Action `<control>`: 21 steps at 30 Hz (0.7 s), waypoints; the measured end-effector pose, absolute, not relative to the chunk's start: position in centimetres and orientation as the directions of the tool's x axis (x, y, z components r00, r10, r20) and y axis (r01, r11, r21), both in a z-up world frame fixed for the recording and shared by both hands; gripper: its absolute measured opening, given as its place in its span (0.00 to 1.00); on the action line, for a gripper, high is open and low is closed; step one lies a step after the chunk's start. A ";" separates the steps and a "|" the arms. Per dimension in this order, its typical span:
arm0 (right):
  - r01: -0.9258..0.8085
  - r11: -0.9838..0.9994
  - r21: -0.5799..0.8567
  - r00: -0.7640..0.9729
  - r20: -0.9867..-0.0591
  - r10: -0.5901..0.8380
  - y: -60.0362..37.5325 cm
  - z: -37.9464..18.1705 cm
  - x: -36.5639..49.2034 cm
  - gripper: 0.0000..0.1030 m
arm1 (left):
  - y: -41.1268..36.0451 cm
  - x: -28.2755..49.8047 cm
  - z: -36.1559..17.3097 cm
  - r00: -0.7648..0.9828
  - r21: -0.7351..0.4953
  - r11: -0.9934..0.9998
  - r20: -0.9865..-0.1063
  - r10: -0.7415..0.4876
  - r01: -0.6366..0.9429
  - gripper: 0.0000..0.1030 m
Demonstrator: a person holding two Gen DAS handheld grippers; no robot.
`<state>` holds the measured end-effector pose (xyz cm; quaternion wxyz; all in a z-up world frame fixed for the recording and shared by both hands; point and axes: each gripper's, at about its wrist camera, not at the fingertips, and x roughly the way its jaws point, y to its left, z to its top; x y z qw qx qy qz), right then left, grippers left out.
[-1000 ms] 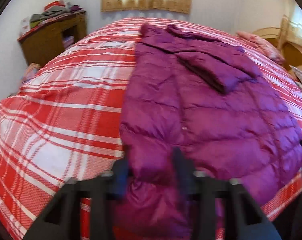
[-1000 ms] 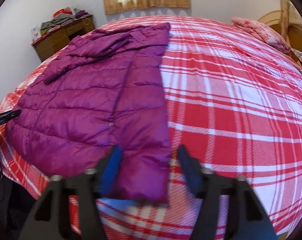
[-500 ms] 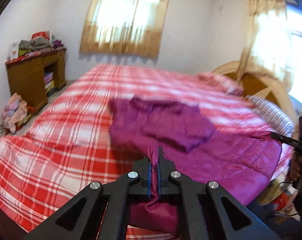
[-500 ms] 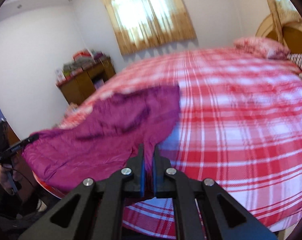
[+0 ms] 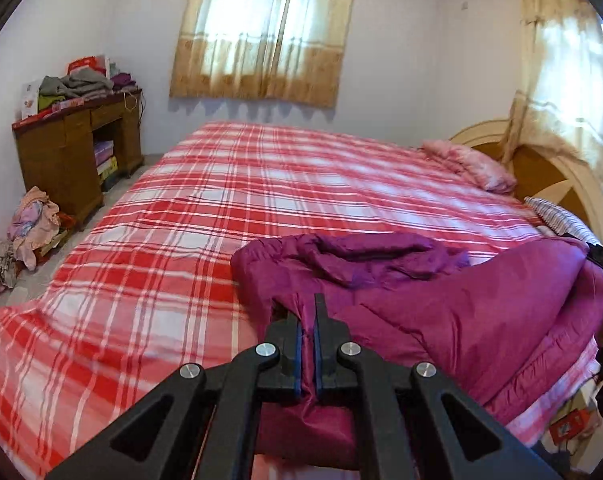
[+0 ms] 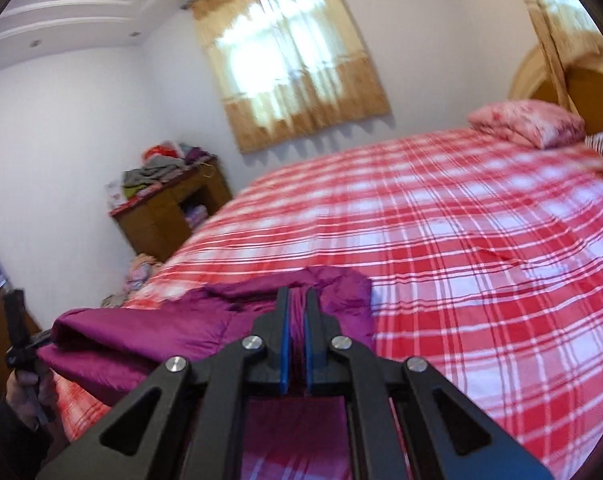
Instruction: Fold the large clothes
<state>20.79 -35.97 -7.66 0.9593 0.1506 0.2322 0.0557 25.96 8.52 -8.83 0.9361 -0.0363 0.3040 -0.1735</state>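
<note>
A large purple puffer jacket (image 5: 441,304) lies at the near edge of the red plaid bed (image 5: 229,208). Its hem is lifted off the bed. My left gripper (image 5: 308,304) is shut on the hem's left corner, with purple fabric pinched between the blue pads. My right gripper (image 6: 297,300) is shut on the hem's right corner in the same way. The jacket (image 6: 149,336) sags between the two grippers, and its upper part with a folded sleeve rests bunched on the bed. The other gripper shows at each view's edge.
A wooden dresser (image 5: 73,152) piled with clothes stands at the far left, with a heap of clothes (image 5: 29,224) on the floor beside it. Pink pillows (image 5: 469,164) and a wooden headboard (image 5: 549,176) are at the right. A curtained window (image 5: 265,32) is behind.
Both grippers went from open around the hem to shut on it. They have lifted the hem off the bed and carried it forward, so the jacket now bunches up.
</note>
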 end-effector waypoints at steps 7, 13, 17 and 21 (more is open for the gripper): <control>0.091 0.936 0.340 0.852 -0.513 0.104 -38.7 -11.9 29.6 0.07 | 7.8 34.5 -11.9 0.732 -0.218 0.953 -0.612 -0.301 0.210 0.09; 0.148 0.941 0.305 0.811 -0.582 0.061 -39.5 -14.8 34.6 0.07 | 8.7 36.9 -12.2 0.781 -0.206 0.972 -0.588 -0.212 0.109 0.66; 0.173 0.946 0.273 0.782 -0.623 0.037 -39.6 -16.4 36.8 0.07 | 10.2 36.9 -12.2 0.844 -0.205 0.979 -0.521 -0.125 0.018 0.83; 0.225 0.937 0.266 0.767 -0.641 -0.002 -40.0 -16.6 38.7 0.58 | 9.4 37.0 -11.1 0.861 -0.139 0.988 -0.508 -0.016 -0.064 0.83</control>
